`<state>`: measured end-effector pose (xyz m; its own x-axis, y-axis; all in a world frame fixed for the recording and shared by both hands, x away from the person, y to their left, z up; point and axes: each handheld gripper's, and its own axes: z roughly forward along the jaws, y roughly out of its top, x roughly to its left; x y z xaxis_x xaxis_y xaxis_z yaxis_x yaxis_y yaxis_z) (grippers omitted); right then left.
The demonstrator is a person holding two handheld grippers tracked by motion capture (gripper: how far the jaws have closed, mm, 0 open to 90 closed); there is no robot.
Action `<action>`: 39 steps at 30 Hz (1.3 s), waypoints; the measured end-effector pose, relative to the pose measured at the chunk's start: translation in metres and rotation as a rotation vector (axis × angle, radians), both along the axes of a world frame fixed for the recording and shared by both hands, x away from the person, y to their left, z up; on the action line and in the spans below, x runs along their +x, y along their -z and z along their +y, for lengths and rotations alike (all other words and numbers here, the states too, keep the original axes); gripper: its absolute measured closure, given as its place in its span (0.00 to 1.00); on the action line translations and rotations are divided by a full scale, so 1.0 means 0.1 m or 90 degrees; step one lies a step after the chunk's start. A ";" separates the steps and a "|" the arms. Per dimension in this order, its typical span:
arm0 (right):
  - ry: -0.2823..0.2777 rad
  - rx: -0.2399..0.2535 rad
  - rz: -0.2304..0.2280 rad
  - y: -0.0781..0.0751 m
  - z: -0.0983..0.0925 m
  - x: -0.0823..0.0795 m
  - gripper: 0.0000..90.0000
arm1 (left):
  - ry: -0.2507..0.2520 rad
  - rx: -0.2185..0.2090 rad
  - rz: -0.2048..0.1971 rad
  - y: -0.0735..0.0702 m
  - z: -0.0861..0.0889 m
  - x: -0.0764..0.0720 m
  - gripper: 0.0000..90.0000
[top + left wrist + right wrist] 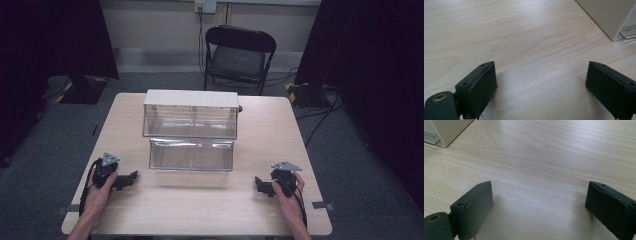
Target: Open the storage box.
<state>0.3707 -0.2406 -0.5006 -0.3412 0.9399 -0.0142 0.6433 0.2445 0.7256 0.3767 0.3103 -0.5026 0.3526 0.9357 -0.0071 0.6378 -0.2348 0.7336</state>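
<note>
black folding chair [239,56], grey carpet [350,150], dark curtains [50,40].

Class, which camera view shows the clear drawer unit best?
The high view: the whole drawer unit sits mid-table, white top, clear fronts, lower drawer pulled out. The left gripper view catches one white corner at its top right; the right gripper view catches a corner at its top left.
</note>
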 end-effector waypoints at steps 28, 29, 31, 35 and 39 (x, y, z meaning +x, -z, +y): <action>-0.046 0.039 -0.011 -0.17 0.20 -0.10 0.16 | 0.000 0.000 0.000 0.00 0.00 0.00 0.11; -0.051 0.042 -0.010 -0.18 0.21 -0.11 0.16 | 0.001 0.000 0.000 0.00 0.00 0.00 0.11; -0.057 0.045 -0.013 -0.21 0.23 -0.11 0.16 | 0.000 0.000 0.000 0.00 0.00 0.00 0.11; -0.078 0.063 -0.017 -0.27 0.28 -0.12 0.16 | 0.001 0.000 0.000 0.00 0.00 0.00 0.11; -0.103 0.070 -0.023 -0.32 0.35 -0.13 0.16 | 0.001 -0.001 0.000 0.00 0.00 0.00 0.10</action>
<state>0.3581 -0.2054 -0.4687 -0.4884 0.8697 0.0711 0.5759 0.2600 0.7751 0.3771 0.3103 -0.5028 0.3543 0.9351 -0.0081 0.6373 -0.2351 0.7339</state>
